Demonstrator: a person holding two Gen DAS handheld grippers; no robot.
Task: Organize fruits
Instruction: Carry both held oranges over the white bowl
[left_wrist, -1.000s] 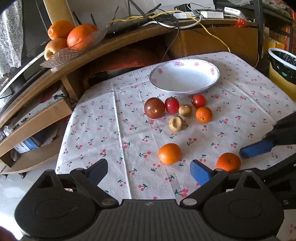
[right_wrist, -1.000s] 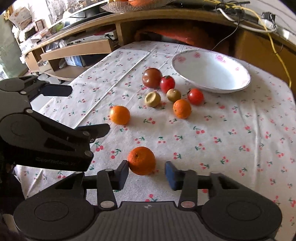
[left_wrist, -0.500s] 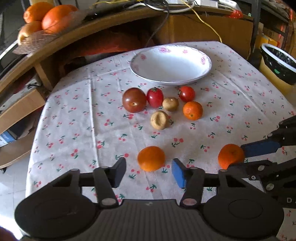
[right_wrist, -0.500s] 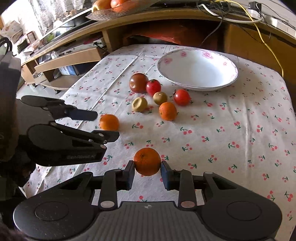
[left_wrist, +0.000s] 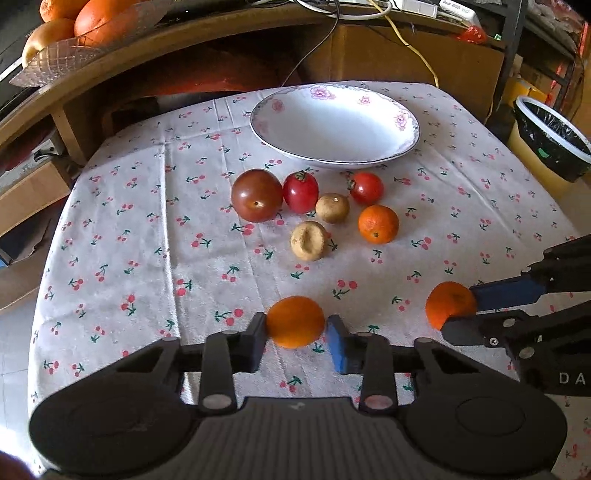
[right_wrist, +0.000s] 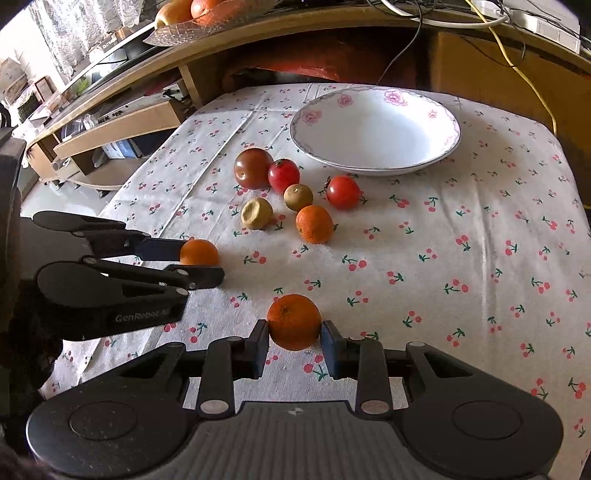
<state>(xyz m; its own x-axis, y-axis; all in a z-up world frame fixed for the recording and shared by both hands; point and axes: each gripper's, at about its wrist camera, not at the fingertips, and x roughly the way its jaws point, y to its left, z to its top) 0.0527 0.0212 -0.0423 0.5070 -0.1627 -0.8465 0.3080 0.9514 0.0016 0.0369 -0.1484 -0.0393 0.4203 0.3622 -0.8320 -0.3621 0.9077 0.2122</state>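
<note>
Left gripper (left_wrist: 295, 332): clamped on near orange (left_wrist: 295, 322). Right gripper (right_wrist: 294, 334): clamped on second orange (right_wrist: 293, 321). Ahead of both: six loose fruits, then empty bowl (left_wrist: 406, 142). Risk: round skins slipping from pads during lift; carried oranges knocking cluster

Tabletop (left_wrist: 110, 229) under a white cherry-print cloth. W/in the left tongs (left_wrist: 295, 325): an orange (left_wrist: 295, 321) on the cloth. To their right, 2nd orange (left_wrist: 448, 302) at the right tongs (right_wrist: 294, 323). Ahead of both tongs: small orange (left_wrist: 378, 224), two tan fruits (left_wrist: 308, 240), two red tomatoes (left_wrist: 300, 192), dark tomato (left_wrist: 256, 195). Beyond those, white floral bowl (left_wrist: 334, 123).
</note>
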